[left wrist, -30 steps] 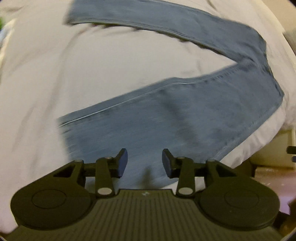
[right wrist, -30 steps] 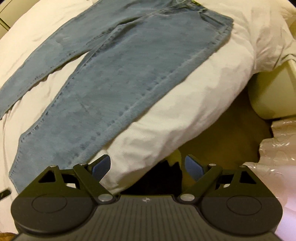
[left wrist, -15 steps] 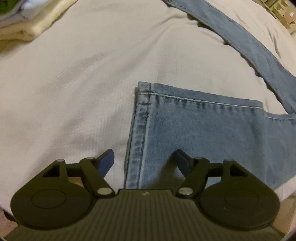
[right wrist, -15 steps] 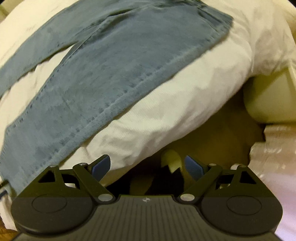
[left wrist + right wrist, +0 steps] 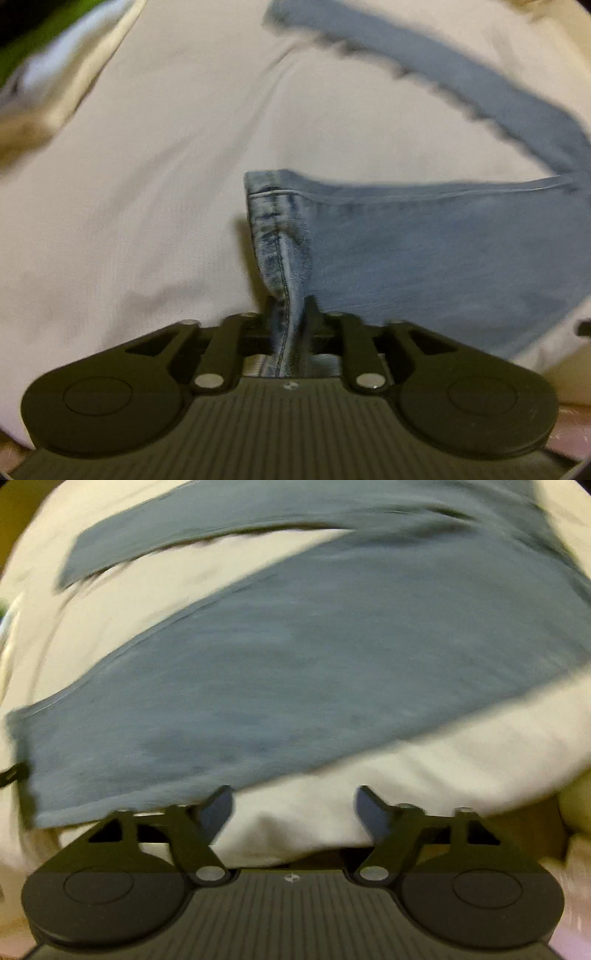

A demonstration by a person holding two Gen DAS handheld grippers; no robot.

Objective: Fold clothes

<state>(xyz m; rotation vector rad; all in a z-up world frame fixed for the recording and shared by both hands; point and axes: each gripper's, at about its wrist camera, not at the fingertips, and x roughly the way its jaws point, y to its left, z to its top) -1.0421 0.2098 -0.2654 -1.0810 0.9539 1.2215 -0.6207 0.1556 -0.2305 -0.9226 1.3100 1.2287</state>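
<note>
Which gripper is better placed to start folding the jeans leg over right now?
Left. The left gripper is shut on the hem of the jeans, while the right gripper is open over the white bedding, holding nothing.

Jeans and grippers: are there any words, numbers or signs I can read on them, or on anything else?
There are no words or numbers to read.
Left gripper, shut on the hem of the jeans: only a tiny pale mark on its body, too small to read.
Right gripper, open above the white bedding: the same tiny mark, also unreadable.
Jeans: no label or tag shows, only stitching.
</note>
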